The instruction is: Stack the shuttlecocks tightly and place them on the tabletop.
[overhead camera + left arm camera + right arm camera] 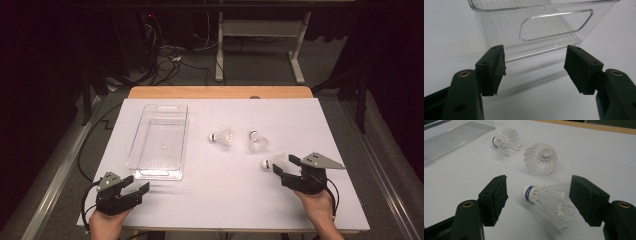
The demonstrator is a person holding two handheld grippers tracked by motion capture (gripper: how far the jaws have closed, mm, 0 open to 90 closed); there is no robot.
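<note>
Three white shuttlecocks lie on the white table sheet (225, 200). The nearest shuttlecock (274, 161) (546, 197) lies on its side, its blue-banded cork pointing left, between the jaws of my right gripper (284, 164) (539, 180). That gripper is open and its pads stand apart from the feathers. A second shuttlecock (257, 141) (541, 157) and a third shuttlecock (222, 136) (506, 141) lie farther back. My left gripper (140, 183) (535, 50) is open and holds nothing. It faces the near end wall of a clear plastic bin (159, 142) (544, 27).
The bin is long and shallow, with a handle slot in its near end, and looks empty. A wooden table edge (220, 92) runs along the far side. Beyond it are cables on the floor and a desk frame (260, 45).
</note>
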